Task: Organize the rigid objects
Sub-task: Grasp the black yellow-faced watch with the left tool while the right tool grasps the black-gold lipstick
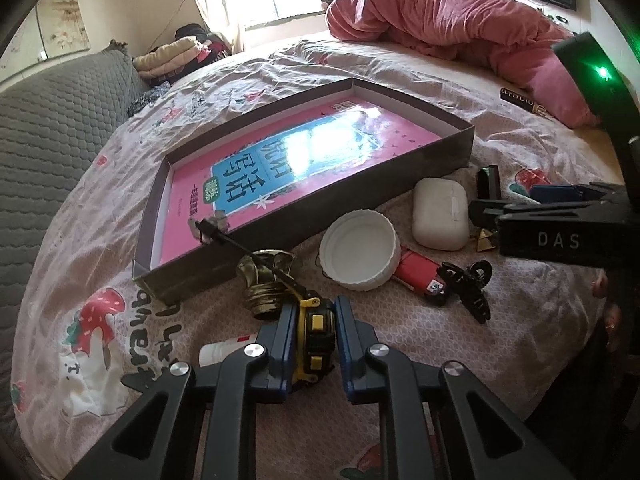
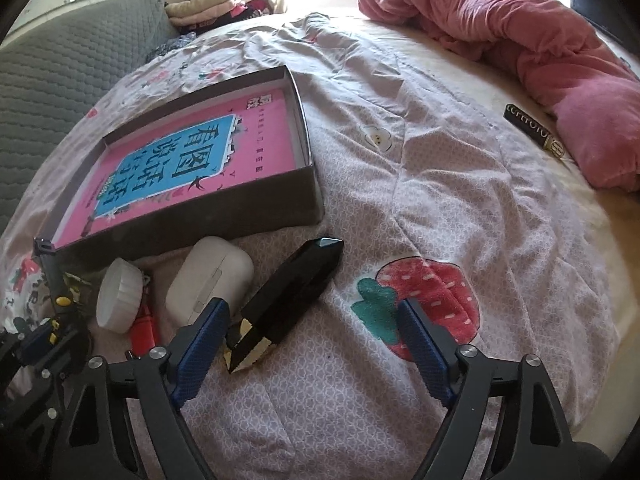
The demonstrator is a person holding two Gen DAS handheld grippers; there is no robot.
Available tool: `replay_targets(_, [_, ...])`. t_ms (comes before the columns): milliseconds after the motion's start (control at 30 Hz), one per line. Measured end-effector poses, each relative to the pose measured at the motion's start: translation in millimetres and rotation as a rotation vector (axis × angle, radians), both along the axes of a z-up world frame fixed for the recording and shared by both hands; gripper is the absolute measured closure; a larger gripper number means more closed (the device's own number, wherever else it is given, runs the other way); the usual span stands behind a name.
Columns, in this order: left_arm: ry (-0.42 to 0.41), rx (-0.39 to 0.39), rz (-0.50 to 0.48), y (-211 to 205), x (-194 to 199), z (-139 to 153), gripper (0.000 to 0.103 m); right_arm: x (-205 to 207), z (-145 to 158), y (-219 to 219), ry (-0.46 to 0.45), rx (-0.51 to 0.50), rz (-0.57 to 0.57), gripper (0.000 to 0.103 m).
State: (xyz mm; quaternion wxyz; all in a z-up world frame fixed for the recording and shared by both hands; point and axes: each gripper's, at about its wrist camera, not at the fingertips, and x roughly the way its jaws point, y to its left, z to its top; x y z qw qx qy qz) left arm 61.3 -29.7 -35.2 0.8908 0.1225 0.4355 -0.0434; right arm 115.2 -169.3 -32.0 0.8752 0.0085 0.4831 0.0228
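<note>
Early stage of sorting. The shallow box (image 1: 460, 148) on the bed (image 2: 400, 160) holds only a pink book (image 2: 180, 160); none of the loose items has gone in yet. Left tongs (image 1: 314, 336) are clamped on the yellow-and-black tape measure (image 1: 314, 332), just in front of the box wall. Right tongs (image 2: 312, 340) stand wide apart, gripping nothing, with the black faceted piece (image 2: 292, 292) lying between the fingers. Still outside, near the box: white earbud case (image 1: 440, 214), white lid (image 1: 360, 252), brass fitting (image 1: 260, 284), red object (image 1: 416, 272), black hair clip (image 1: 468, 284); a dark tube (image 2: 532, 130) lies well apart.
</note>
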Motion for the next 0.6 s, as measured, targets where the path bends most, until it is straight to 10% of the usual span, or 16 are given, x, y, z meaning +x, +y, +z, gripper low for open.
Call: replay_targets(600, [-0.032, 0.130, -0.025, -16, 8, -6, 0.085, 26, -10, -15, 0.040, 0.071, 0.009, 0.075])
